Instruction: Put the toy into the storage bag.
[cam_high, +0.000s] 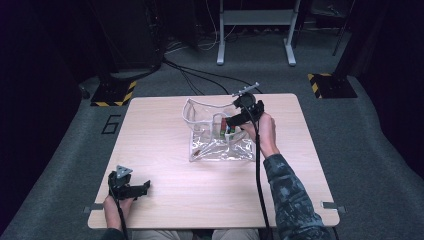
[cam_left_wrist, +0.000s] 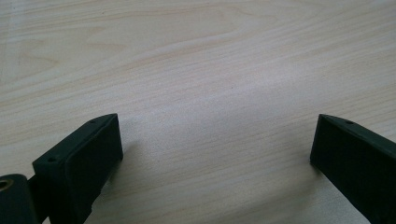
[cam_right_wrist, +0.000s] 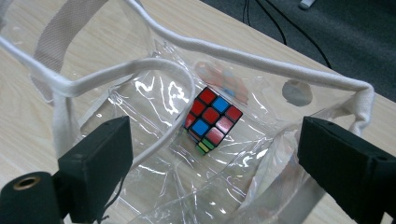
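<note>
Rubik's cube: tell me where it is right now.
The Rubik's cube lies inside the clear plastic tote bag at the table's middle far side, straight ahead of the open right gripper in the right gripper view.

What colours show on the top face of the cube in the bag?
Mostly red with two blue squares on the cube, clearest in the right gripper view.

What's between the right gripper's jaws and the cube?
In the right gripper view, a white handle loop and clear bag film lie between the open right gripper and the cube.
</note>
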